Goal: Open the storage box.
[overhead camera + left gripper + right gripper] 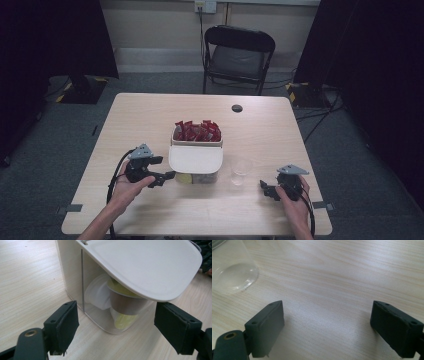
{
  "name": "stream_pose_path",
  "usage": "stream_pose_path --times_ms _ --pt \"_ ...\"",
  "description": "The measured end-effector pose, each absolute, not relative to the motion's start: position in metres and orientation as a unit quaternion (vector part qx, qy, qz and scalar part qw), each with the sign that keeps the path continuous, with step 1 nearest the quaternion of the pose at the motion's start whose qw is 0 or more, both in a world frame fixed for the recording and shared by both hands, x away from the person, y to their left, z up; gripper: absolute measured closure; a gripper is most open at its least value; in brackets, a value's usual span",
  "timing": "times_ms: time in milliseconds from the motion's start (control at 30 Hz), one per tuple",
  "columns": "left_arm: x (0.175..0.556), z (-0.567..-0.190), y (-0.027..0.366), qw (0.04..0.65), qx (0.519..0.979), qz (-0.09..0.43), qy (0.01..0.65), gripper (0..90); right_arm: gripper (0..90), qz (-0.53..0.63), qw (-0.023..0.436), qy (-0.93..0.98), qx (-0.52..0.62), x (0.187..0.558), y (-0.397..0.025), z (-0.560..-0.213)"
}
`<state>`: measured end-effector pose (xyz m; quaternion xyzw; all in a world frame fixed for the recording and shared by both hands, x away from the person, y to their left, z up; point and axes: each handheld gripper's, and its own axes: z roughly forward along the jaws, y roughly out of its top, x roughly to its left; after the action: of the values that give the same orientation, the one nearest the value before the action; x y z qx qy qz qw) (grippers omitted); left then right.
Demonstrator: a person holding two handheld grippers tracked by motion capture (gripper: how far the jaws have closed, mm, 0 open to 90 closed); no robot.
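A two-part container (196,150) stands mid-table. Its rear half holds red packets (196,131); a white lid (195,159) lies tilted over the clear front half. Under the lid (150,267), the left gripper view shows yellow and white foil-topped cups (125,305) behind the clear wall. My left gripper (167,176) is open just left of that front half, its jaws (120,326) wide apart and facing the clear wall without touching it. My right gripper (265,188) is open over bare table (327,325), with a clear plastic cup (241,171) (234,272) just ahead to its left.
A small dark round disc (237,108) sits near the table's far edge. A black folding chair (237,57) stands beyond the table. Bare wood stretches to either side of the container.
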<state>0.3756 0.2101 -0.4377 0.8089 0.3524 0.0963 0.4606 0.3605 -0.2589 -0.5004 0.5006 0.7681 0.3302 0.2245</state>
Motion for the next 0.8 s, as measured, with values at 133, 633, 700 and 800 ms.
stream_pose_path --times_ms 133,633,700,800 --pt "0.377 -0.436 0.209 0.462 0.809 0.095 0.352 18.6 11.3 0.33 0.224 0.768 0.501 0.361 -0.259 -0.5" --pt "0.381 -0.428 0.203 0.467 0.812 0.083 0.341 17.1 11.3 0.33 0.224 0.768 0.5 0.361 -0.259 -0.5" --pt "0.381 -0.428 0.203 0.467 0.812 0.083 0.34 17.1 11.3 0.33 0.224 0.768 0.5 0.361 -0.259 -0.5" --pt "0.381 -0.427 0.203 0.466 0.813 0.084 0.338 17.1 11.3 0.33 0.224 0.768 0.5 0.361 -0.259 -0.5"
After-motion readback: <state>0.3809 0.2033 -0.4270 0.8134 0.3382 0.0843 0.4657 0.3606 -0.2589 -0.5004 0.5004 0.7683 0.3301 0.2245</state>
